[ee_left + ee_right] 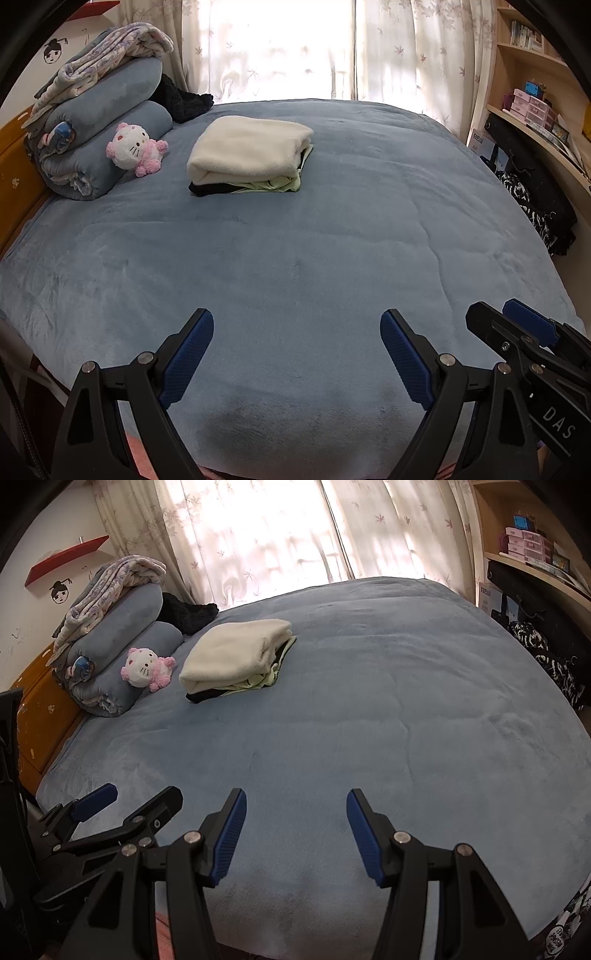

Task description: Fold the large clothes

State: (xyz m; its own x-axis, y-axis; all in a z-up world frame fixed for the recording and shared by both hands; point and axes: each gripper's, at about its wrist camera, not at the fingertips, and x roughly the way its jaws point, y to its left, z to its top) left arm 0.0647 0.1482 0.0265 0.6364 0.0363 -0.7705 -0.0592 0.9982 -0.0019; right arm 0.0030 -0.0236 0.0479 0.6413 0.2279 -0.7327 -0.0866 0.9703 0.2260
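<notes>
Left wrist view looks down along the left gripper (pixel 297 323), whose blue-padded jaws stand spread wide with nothing between them, only the blue-grey bed cover (pixel 295 258) beneath. Just to its right, the right gripper (pixel 506 314) pokes in from the frame edge. Seen from the right wrist, the right gripper (pixel 295 801) also has its jaws apart, less widely, and empty, hovering over the near edge of the bed cover (pixel 369 720); the left gripper (pixel 140 794) shows at the lower left, just beside it.

Past a broad bare stretch of cover, well away from both grippers, lies the stack of folded clothes (pixel 251 155): a cream fleece piece on top, pale green and black pieces under it, resting flat on the bed toward the far left (pixel 236 657). Just left of the stack sits a pink and white plush cat (pixel 135 149), leaning on rolled blue-grey blankets (pixel 107 122) topped by a flowered quilt. A dark fuzzy garment (pixel 184 98) lies behind the rolls. An orange wooden headboard (pixel 14 166) runs along the left side.

Farther back, flowered curtains (pixel 295 48) glow with daylight. Wooden shelves (pixel 535 74) with boxes stand at the right, with a black and white patterned cloth (pixel 532 206) hanging below.
</notes>
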